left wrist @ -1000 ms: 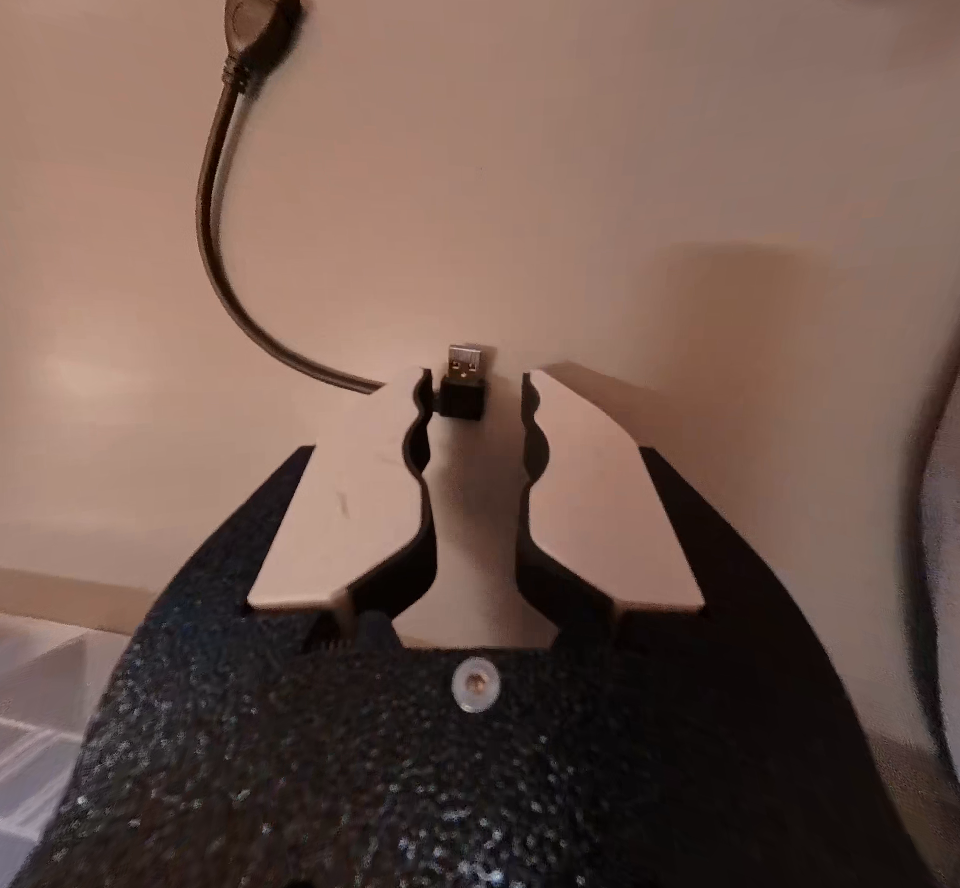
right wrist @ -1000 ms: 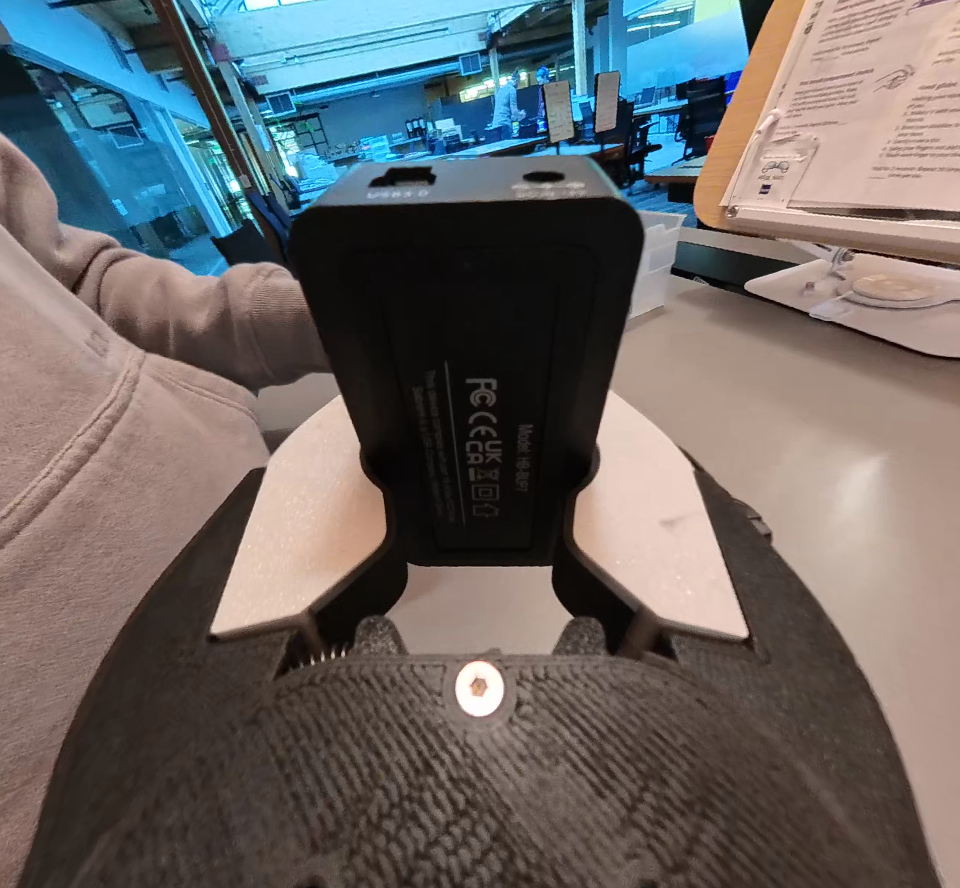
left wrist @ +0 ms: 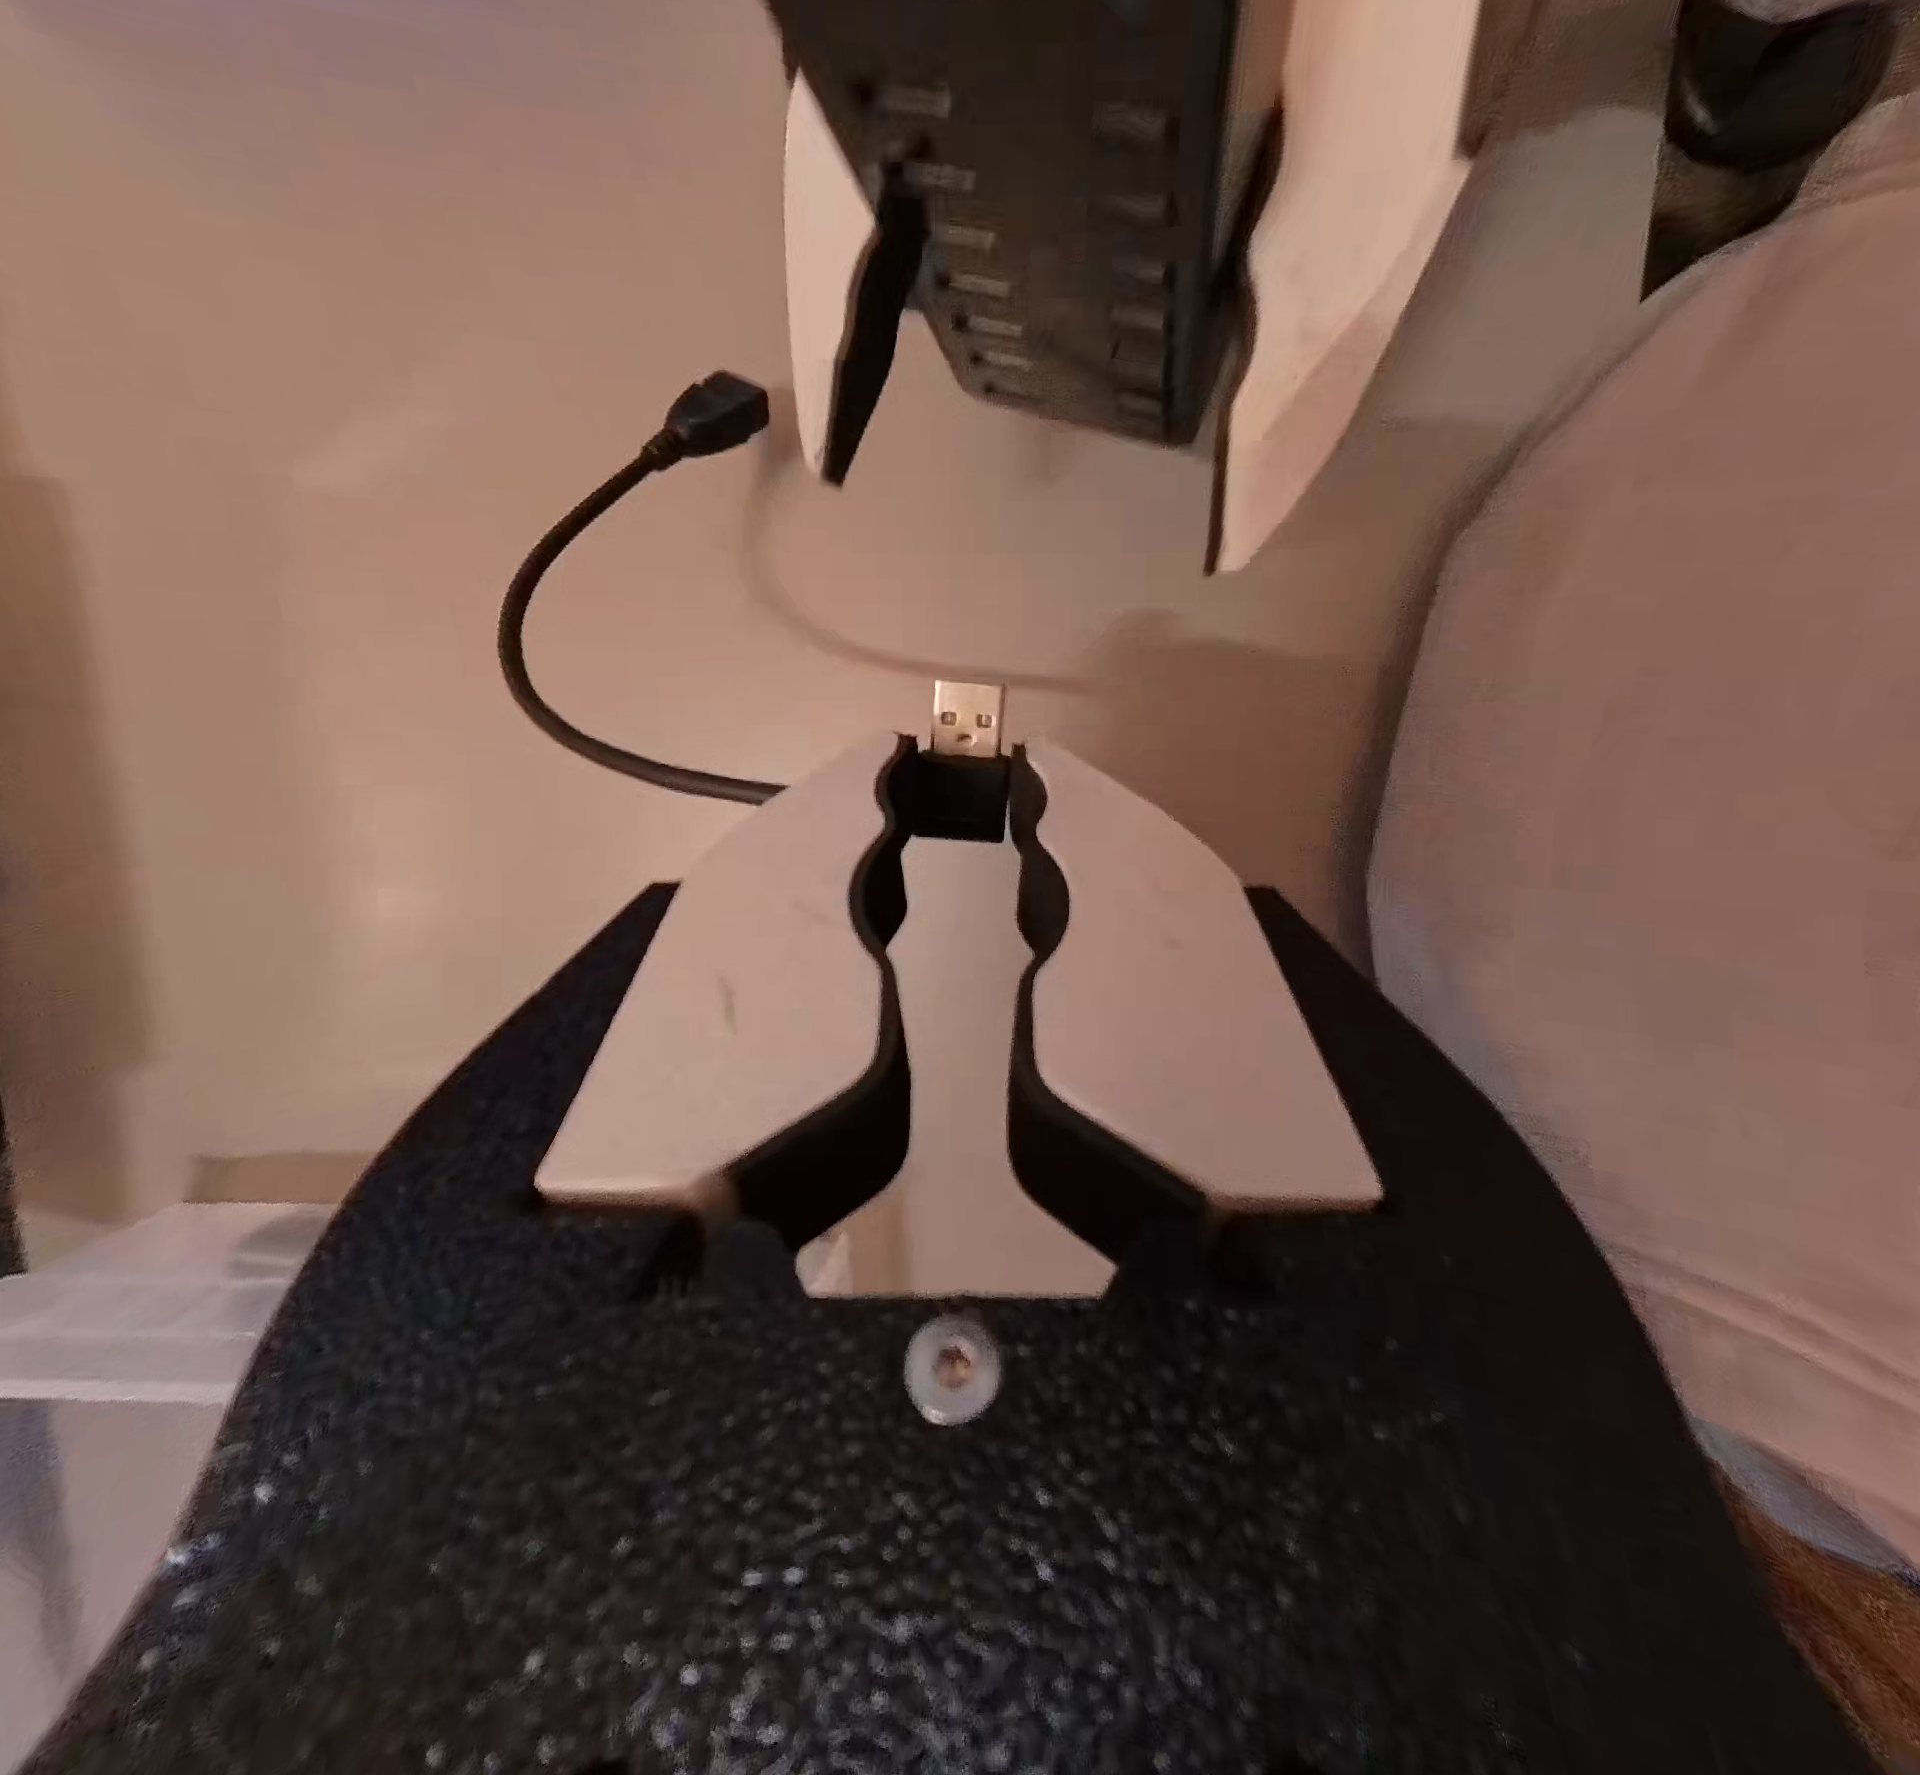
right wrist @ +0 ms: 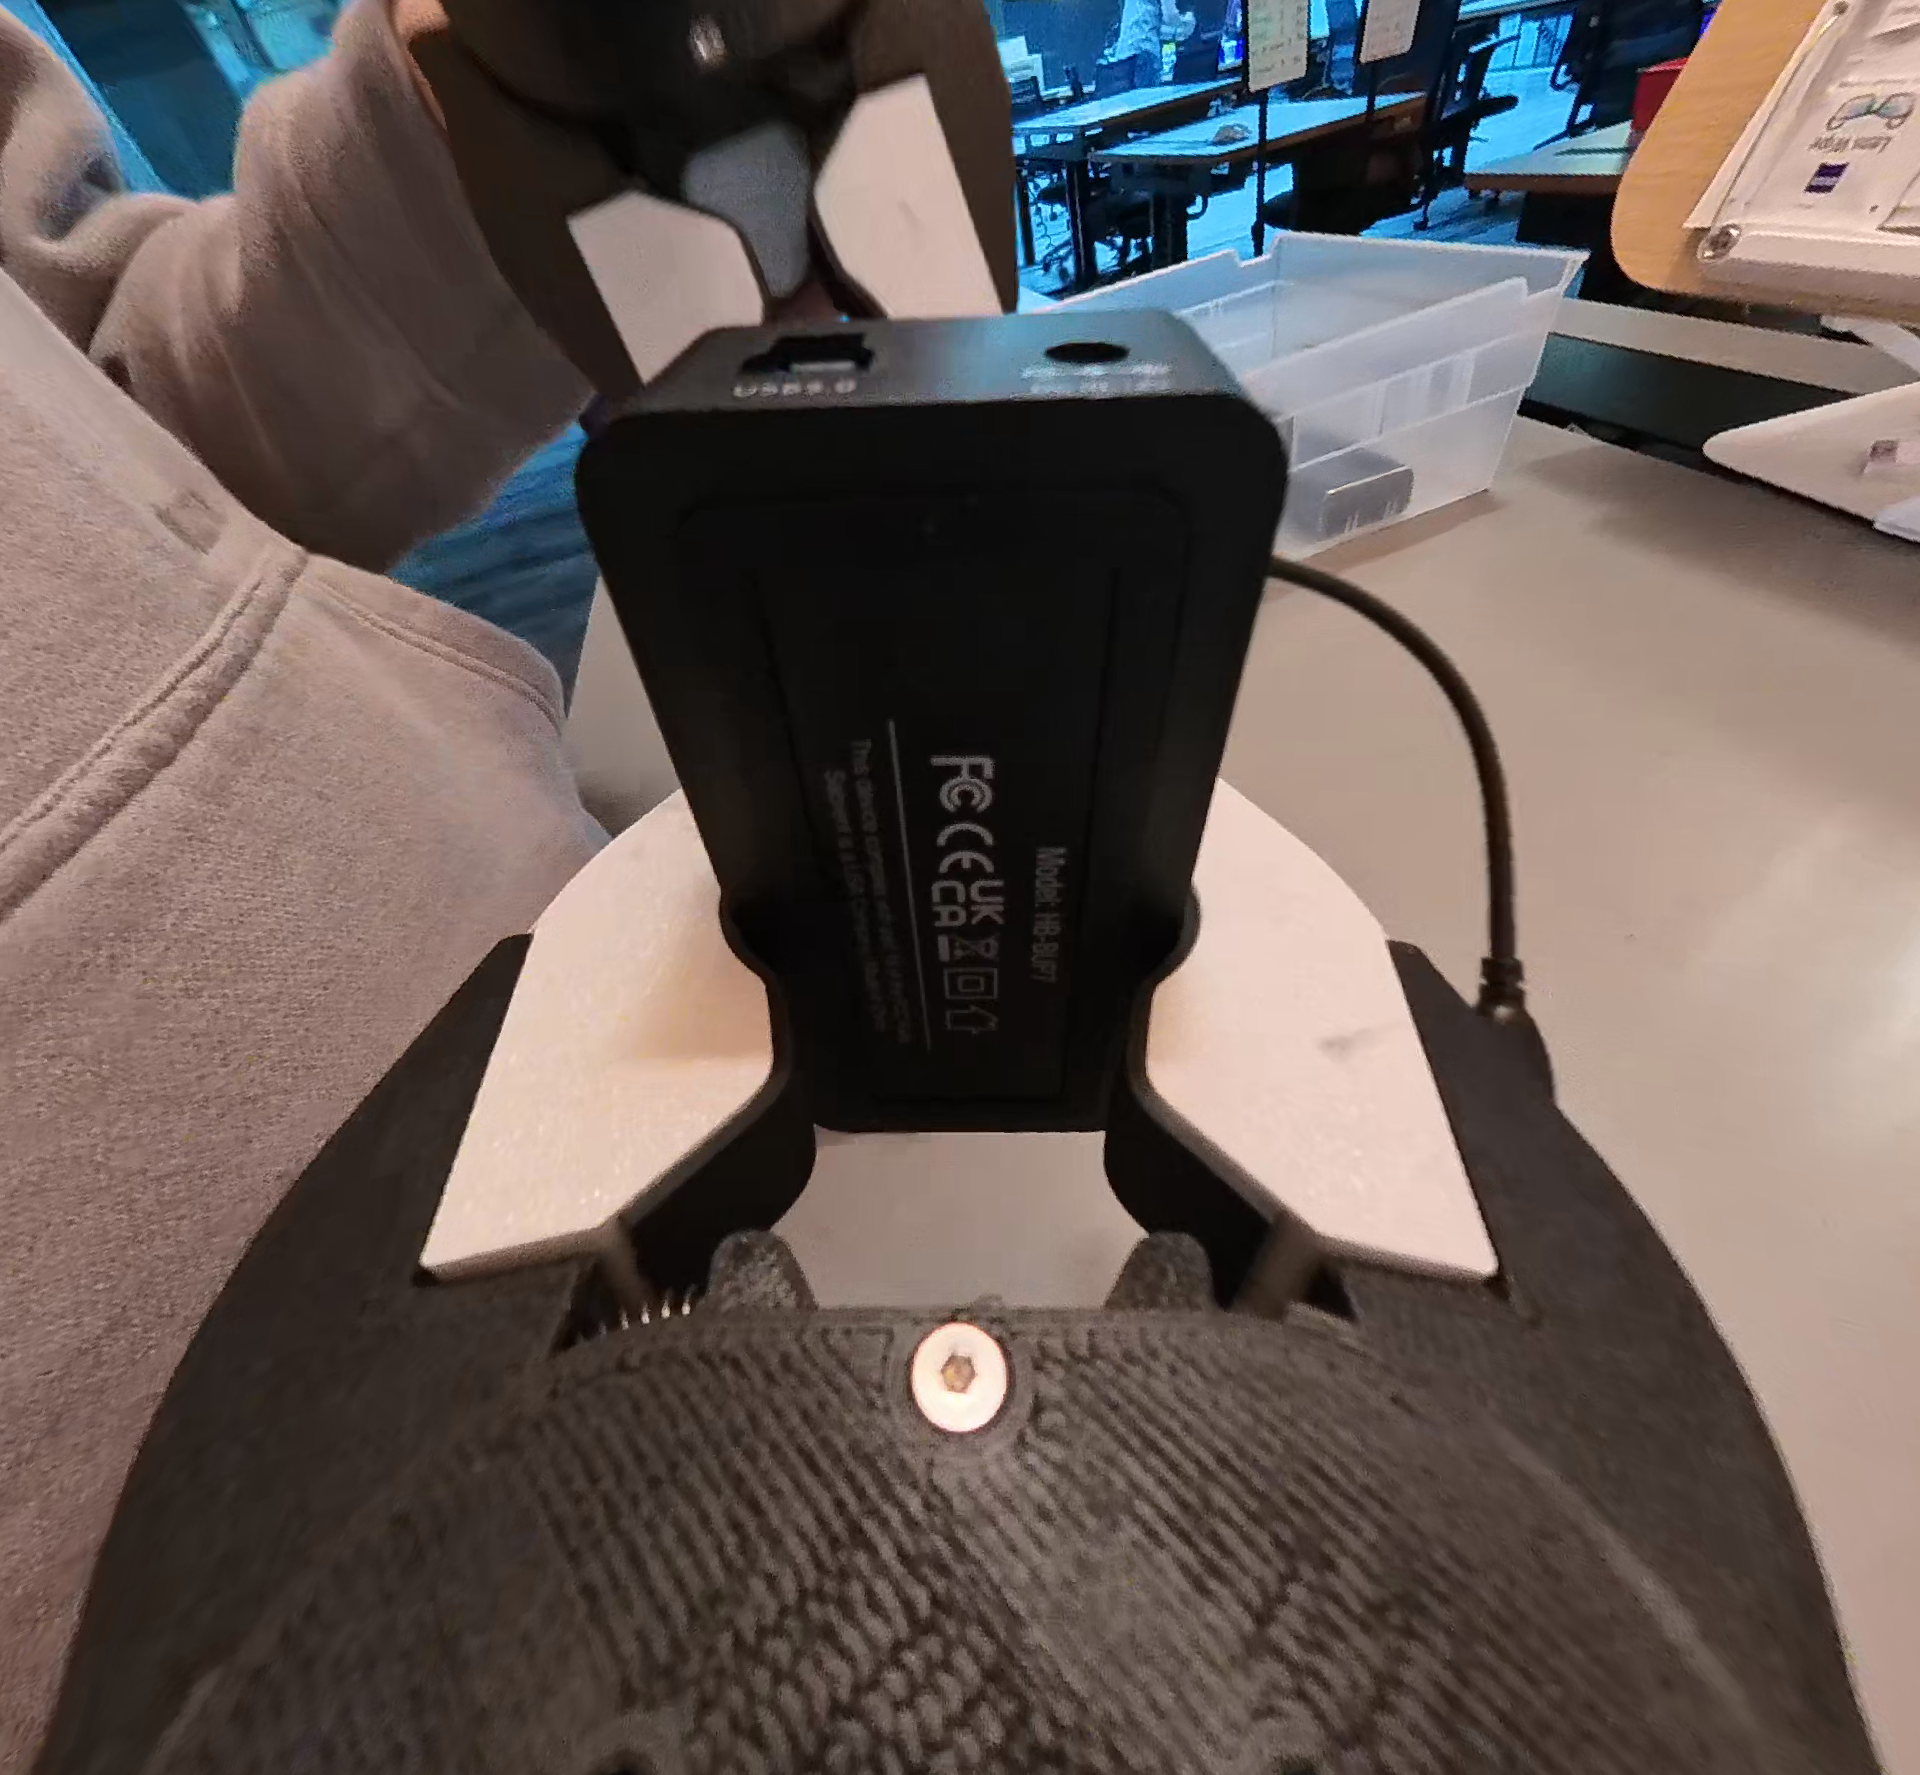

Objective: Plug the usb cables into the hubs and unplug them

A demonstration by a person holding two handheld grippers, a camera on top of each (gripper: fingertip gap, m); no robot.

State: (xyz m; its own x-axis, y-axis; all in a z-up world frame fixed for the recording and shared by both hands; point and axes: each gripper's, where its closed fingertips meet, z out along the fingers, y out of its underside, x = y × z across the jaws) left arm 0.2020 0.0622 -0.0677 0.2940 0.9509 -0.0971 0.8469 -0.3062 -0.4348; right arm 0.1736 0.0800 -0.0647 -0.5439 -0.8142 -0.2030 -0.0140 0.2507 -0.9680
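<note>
Hub (left wrist: 1049, 198) newly looms above left claw (left wrist: 954, 769) | left pinches USB plug (left wrist: 968, 715) | right claw (right wrist: 961, 956) clamps hub

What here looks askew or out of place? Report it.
Nothing looks damaged or spilled. The left gripper is shut on the USB plug, metal tip pointing squarely forward toward the hub, which the right gripper clamps. The cable's other end lies loose on the table.

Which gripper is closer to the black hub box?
Right. The right gripper is clamped on the hub, touching it. The left gripper holds the USB plug short of the hub, not touching.
</note>
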